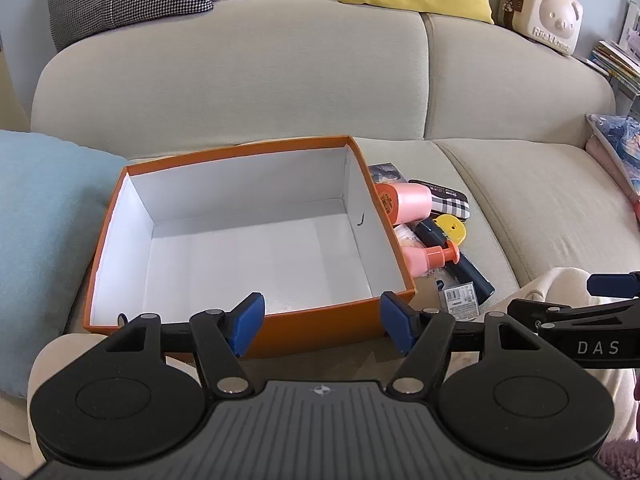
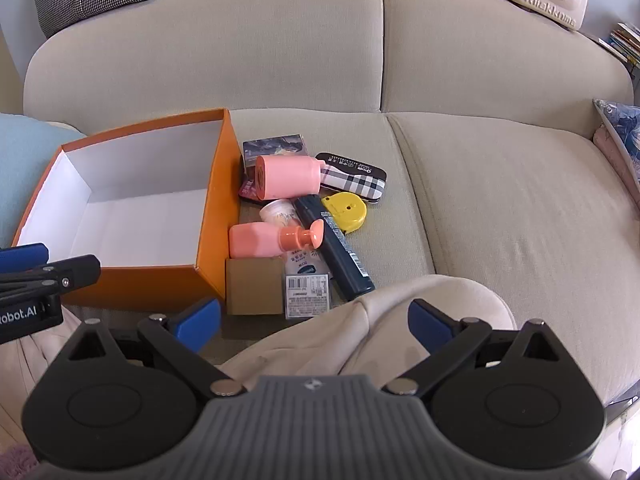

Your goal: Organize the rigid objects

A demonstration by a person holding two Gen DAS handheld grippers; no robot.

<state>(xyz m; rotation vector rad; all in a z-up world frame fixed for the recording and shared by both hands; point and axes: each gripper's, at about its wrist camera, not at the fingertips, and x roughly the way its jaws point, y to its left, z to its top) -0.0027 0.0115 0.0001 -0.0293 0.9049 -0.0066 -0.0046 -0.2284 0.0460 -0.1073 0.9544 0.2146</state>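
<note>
My left hand-held gripper (image 1: 322, 326) hangs just in front of the big orange cardboard box (image 1: 320, 330) with white inside walls. Its blue fingers (image 1: 249, 322) are wide apart and hold nothing. My right hand-held gripper (image 2: 314, 326) is spread wide too, and it holds nothing. It hangs over a cream cloth-covered lump (image 2: 400, 312) at the front of the box's right side.

The box sits on the seat of a pale grey-green fabric sofa (image 2: 500, 208). I see nothing in it but one small dark speck on the floor.

All the hard things lie in a pile right beside the box's right wall. Nearest is a small brown cardboard cube (image 2: 254, 286), next to a flat white packet with a barcode (image 2: 307, 290). Behind them a pink pump bottle with an orange top (image 2: 276, 240) lies on its side against the box. A long dark blue tube (image 2: 334, 248) lies right of it, with a round yellow tape measure (image 2: 347, 208) touching it. Farther back are a small white cup (image 2: 276, 212), a fat pink bottle (image 2: 288, 178) on its side, a black checked flat case (image 2: 356, 178) and a dark picture box (image 2: 272, 144).
</note>
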